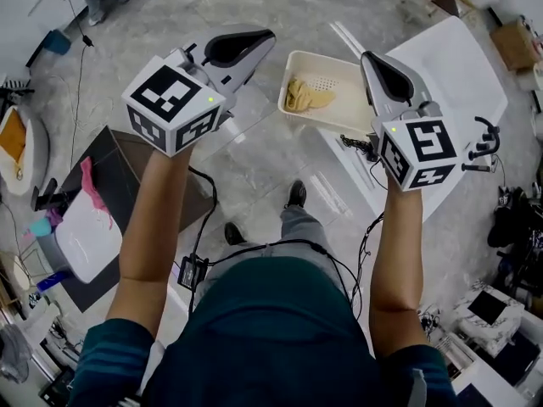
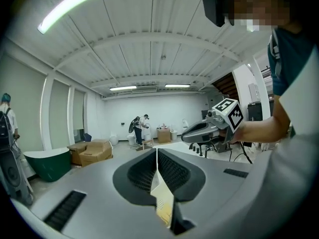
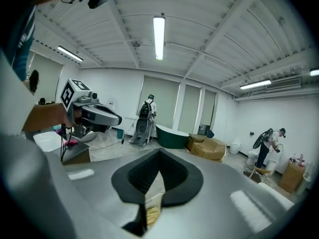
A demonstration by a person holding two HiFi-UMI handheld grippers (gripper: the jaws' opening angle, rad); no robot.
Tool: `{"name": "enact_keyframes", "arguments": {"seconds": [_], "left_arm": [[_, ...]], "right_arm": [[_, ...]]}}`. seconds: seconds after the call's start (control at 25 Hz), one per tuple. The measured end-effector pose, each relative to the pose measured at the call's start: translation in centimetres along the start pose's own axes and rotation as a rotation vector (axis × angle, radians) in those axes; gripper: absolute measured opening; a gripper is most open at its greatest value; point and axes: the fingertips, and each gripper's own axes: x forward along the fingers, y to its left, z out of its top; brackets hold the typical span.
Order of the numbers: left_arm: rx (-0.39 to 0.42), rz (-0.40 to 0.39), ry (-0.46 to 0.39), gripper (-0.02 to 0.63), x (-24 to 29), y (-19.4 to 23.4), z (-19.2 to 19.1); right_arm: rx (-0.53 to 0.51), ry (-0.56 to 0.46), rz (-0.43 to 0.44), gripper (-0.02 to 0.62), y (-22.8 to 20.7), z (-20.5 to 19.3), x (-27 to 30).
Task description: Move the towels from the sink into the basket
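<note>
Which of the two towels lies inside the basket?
The yellow towel: it lies crumpled inside the white basket on the table, while the pink towel lies apart at the white sink on the person's left.

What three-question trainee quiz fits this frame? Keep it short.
1. True or false: the left tool and the right tool are both shut and empty.
2. What lies in the basket? A) a yellow towel B) a cup C) nothing
3. What colour is the towel draped at the sink?
Key: 1 true; 2 A; 3 pink.
</note>
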Motion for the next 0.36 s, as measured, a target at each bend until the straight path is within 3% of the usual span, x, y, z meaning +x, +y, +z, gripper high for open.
{"name": "enact_keyframes", "arguments": {"seconds": [0.36], "left_arm": [[0.018, 0.032, -0.041, 0.014, -10.6, -2.0, 3.2]], "right_arm": [[-0.029, -0.01, 0.029, 0.008, 6.4, 4.4, -3.6]]}}
